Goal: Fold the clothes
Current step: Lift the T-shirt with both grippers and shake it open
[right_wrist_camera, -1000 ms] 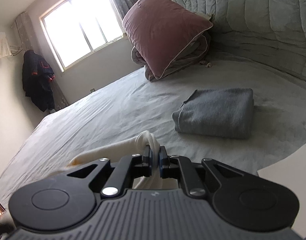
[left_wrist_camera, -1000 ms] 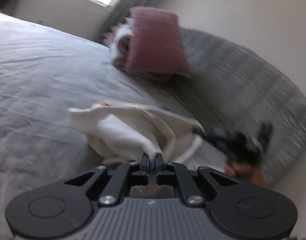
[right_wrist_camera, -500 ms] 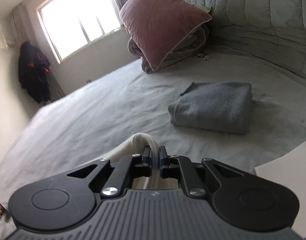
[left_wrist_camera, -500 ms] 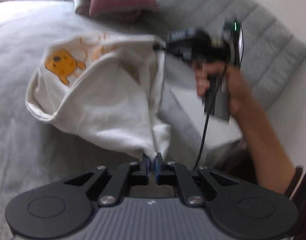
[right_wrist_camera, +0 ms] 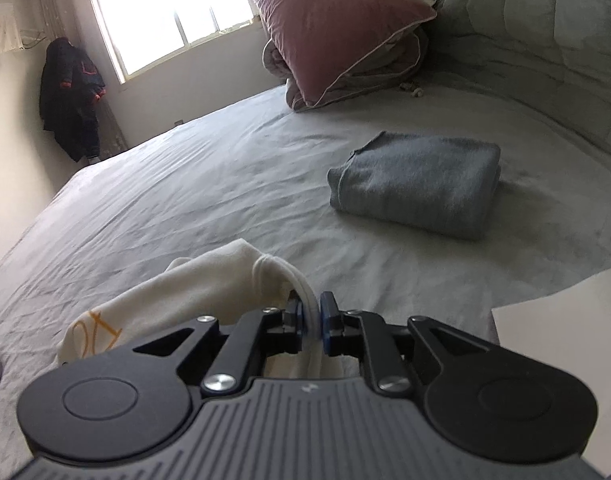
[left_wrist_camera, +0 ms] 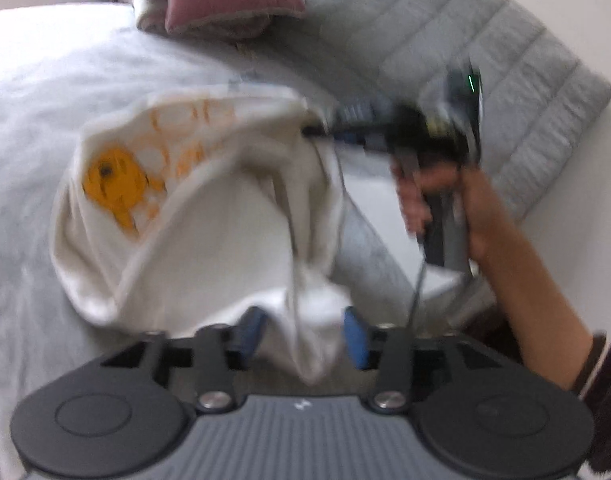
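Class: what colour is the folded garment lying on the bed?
Grey folded garment; right wrist view shows it best.

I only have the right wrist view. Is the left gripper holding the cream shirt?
Observer: No. The left gripper has just been opening. Its jaws stand apart, and the cream shirt hangs loose between them, unpinched.
Operator: I only see a scrap of orange print. What is it?
Observer: An orange cartoon figure with orange lettering beside it. The blur makes the lettering unreadable.
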Demonstrator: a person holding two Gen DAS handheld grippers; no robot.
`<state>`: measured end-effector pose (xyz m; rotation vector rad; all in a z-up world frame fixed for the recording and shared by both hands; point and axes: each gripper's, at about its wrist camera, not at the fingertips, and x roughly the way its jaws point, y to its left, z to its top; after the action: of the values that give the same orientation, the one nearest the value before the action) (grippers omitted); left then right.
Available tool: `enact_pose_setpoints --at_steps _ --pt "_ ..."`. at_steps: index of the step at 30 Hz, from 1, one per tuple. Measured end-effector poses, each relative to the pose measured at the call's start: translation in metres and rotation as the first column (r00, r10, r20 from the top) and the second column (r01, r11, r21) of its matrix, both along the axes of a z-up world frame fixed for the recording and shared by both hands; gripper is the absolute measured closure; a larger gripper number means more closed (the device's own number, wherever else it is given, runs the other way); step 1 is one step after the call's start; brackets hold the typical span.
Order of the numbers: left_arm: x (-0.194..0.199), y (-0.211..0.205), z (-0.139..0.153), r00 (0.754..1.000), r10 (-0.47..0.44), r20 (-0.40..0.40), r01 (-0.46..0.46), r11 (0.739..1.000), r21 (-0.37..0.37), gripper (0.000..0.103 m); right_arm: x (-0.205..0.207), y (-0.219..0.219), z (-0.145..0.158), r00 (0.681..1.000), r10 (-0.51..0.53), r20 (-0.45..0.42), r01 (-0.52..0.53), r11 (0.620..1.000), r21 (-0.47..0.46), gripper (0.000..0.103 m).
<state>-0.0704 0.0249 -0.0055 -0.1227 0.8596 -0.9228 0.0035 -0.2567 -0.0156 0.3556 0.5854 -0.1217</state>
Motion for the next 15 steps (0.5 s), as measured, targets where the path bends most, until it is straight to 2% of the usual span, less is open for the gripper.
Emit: enact_pose_setpoints --at_steps 1,2,3,6,9,12,15 --pt "0.009 0.000 0.007 1.000 0.025 0.016 -0.025 1.000 -0.003 0.038 -0.001 -0.002 0.000 1.000 0.003 -0.004 -0.003 1.000 0.011 0.078" --pt "0.018 0.000 0.014 0.998 0.048 0.032 -0.048 0.999 -0.004 0.037 -0.002 -0.005 -0.001 1.000 0.002 -0.009 -0.001 1.000 0.025 0.060" --pt "0.027 -0.001 0.020 0.997 0.061 0.040 -0.061 0.998 -0.006 0.035 -0.003 -0.007 -0.001 1.000 0.001 -0.013 0.000 0.999 0.040 0.047" --pt "0.053 -0.010 0.037 0.994 0.086 0.074 -0.086 0.996 -0.003 0.026 -0.008 -0.016 0.001 1.000 -0.001 -0.012 0.002 0.997 0.073 0.044" --pt "0.074 -0.038 0.051 0.988 0.070 0.139 -0.077 0.996 0.046 0.021 -0.010 -0.025 0.004 1.000 -0.007 -0.009 0.008 0.994 0.111 0.043" --pt "0.088 -0.073 0.059 0.982 0.024 0.188 -0.045 0.994 0.104 0.016 -0.013 -0.035 0.005 1.000 -0.015 -0.005 0.016 0.987 0.160 0.040" --pt "0.099 -0.114 0.058 0.972 -0.044 0.232 -0.001 0.982 0.190 0.016 -0.015 -0.045 0.007 1.000 -0.030 -0.007 0.031 0.978 0.206 0.035"
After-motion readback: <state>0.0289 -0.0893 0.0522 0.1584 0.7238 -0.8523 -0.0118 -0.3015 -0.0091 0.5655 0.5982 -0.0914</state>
